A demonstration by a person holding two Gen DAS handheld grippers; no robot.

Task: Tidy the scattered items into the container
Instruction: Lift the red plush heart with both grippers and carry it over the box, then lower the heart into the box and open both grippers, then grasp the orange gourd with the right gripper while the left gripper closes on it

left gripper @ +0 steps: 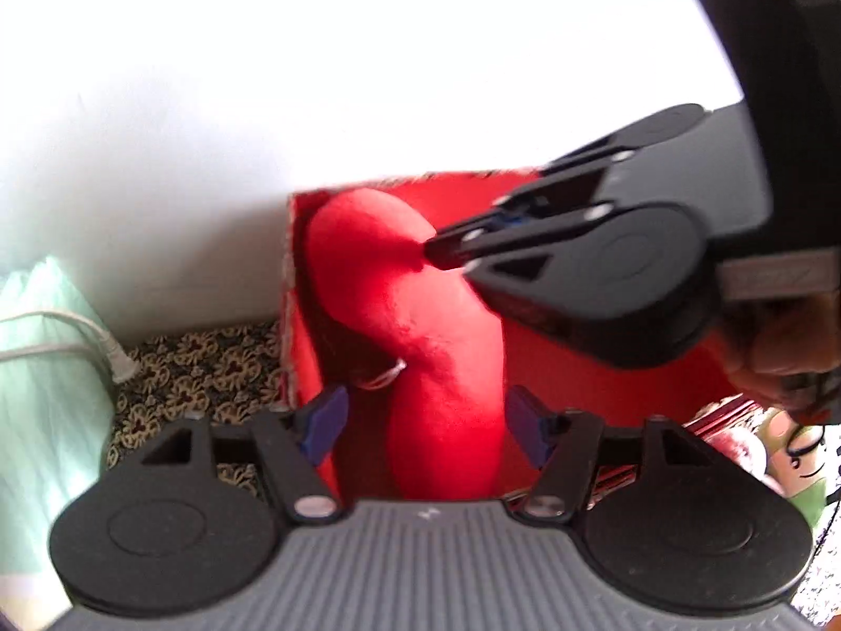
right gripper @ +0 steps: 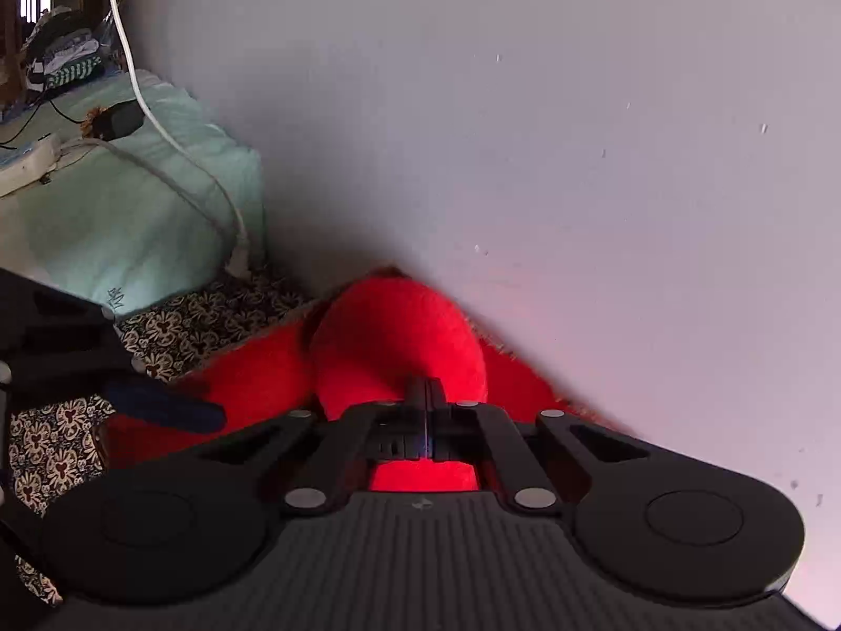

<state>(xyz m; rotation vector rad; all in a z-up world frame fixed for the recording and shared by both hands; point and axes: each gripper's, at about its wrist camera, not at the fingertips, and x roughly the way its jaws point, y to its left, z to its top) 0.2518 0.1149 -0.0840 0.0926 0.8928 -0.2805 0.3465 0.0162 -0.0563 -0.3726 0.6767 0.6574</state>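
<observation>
Pillow: pale green pillow [left gripper: 47,368] lies well left of the red box, a white cable [left gripper: 79,339] draped over it.
Bedsheet: patterned sheet [left gripper: 210,373] shows between the pillow and the red box's left wall.
Red box: open red box [left gripper: 297,315] stands against the white wall [left gripper: 368,63].
Red plush: long red plush toy [left gripper: 420,326] lies inside the red box, its rounded end toward the box's far left corner.
Left tongs: left tongs [left gripper: 428,420] are spread, one blue pad either side of the plush's near end over the red box; neither pad visibly presses it.
Right tongs: right tongs [left gripper: 428,252] are pressed together, tips pinching the plush's fabric near its far end, inside the red box.
Hand: a hand [left gripper: 778,352] grips the right tongs' handle, right of the red box.
</observation>
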